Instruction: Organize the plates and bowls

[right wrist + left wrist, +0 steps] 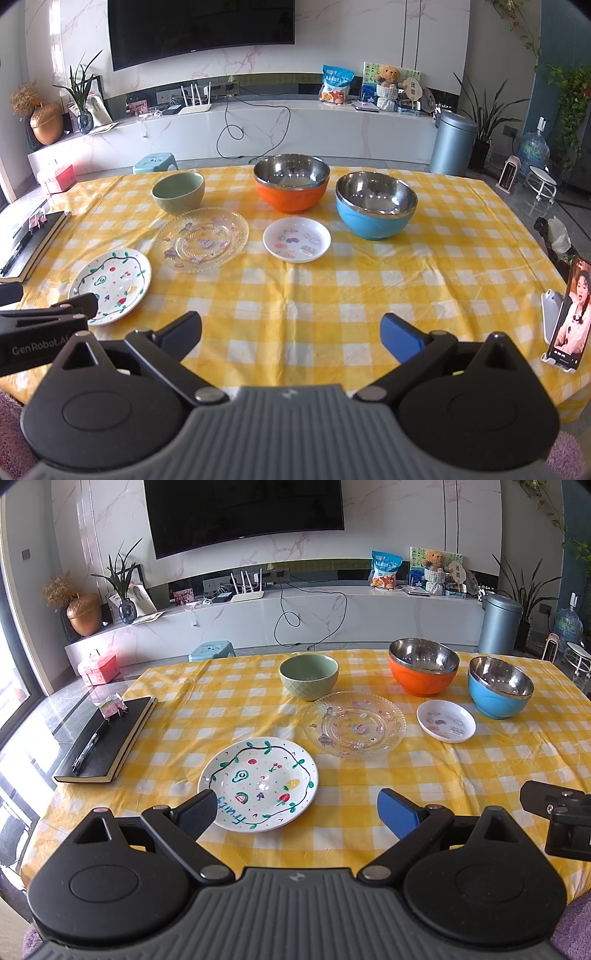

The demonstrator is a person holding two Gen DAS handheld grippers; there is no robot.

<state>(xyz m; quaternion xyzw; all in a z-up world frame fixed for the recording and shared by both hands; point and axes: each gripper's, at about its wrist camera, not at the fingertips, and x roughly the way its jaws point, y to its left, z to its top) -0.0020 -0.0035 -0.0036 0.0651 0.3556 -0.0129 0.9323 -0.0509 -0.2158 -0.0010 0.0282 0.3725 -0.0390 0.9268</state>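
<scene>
Plates and bowls: unstacked on checked tablecloth (369,775), nothing sorted yet. Fruit plate (258,782) at your 12 o'clock, just beyond left gripper (299,808); jaws apart, empty. Right gripper (291,334) likewise apart, empty. Bowls sit far edge, likely nest later.

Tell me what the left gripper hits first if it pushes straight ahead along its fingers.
Likely the white fruit-painted plate: the open left gripper has it just ahead, its left finger already at the rim. Past it lies the clear glass plate. Height above the cloth is unclear.

Black gripper (291,334), one blue fingertip (400,338), silver screws
</scene>
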